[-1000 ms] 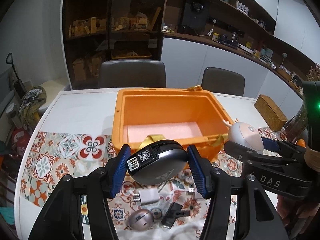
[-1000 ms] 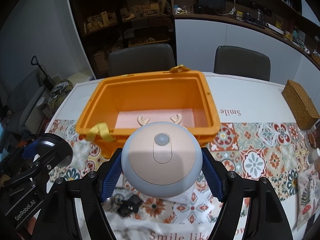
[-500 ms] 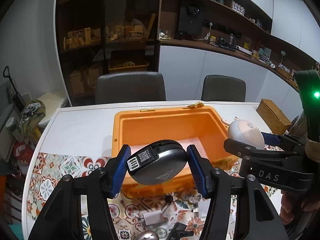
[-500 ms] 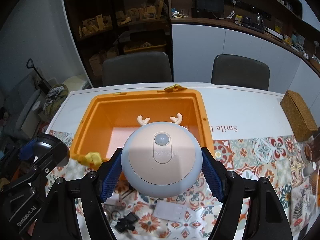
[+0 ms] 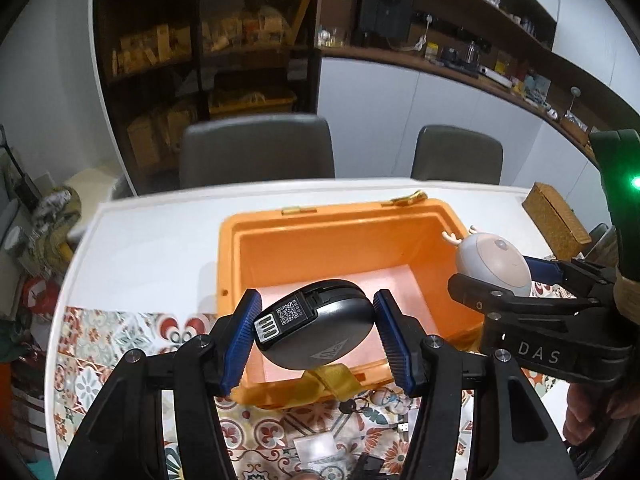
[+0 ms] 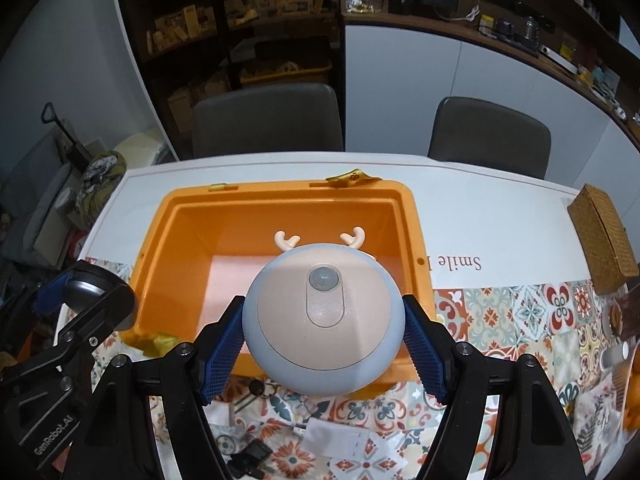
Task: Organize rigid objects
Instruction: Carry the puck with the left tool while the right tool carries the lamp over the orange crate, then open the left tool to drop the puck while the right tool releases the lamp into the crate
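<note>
We hold the left gripper (image 5: 316, 330) clamped on a dark grey oval device (image 5: 320, 334) — its blue pads press both sides, and the QR label faces up. It hangs above the near-left part of the orange bin (image 5: 304, 236), over the pale pink floor. Our right gripper (image 6: 323, 338) pinches a round blue-and-beige night light (image 6: 322, 320) with two little antlers at its far edge; it hovers over the bin's near wall, right of centre. The bin stands open on a white table (image 6: 472, 204), its near side on a patterned tile-print cloth (image 6: 520, 312). On the cloth just before the bin lie a white adapter (image 6: 340, 438), a key ring (image 6: 260, 390) and a small black piece (image 6: 248, 456) — all apart from both grippers. A woven box (image 6: 604, 240) sits well off to the right.
</note>
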### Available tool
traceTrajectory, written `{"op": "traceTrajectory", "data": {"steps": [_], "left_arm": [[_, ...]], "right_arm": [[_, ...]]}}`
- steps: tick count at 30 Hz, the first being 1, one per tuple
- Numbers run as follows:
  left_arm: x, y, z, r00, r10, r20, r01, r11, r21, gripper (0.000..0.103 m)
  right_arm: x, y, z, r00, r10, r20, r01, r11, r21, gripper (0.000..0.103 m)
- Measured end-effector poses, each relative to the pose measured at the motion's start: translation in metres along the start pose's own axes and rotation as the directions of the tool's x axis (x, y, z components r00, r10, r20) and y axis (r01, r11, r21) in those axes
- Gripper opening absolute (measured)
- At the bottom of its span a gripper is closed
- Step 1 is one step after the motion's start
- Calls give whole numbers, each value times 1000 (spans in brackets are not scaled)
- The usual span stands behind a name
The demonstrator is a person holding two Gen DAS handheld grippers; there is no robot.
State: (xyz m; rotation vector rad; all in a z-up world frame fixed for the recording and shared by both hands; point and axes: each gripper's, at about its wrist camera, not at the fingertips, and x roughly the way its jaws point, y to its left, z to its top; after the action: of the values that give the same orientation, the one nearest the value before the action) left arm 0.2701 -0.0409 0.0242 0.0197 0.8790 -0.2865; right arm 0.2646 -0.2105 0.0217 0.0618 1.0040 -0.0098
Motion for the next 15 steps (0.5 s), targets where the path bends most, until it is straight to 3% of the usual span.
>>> {"op": "traceTrajectory", "data": {"steps": [15], "left_arm": [[66,3,2,986,42,-163,-40,999,18,58]], "right_arm": [[59,2,3,989,-54,-138,50,998,-31,75]]}}
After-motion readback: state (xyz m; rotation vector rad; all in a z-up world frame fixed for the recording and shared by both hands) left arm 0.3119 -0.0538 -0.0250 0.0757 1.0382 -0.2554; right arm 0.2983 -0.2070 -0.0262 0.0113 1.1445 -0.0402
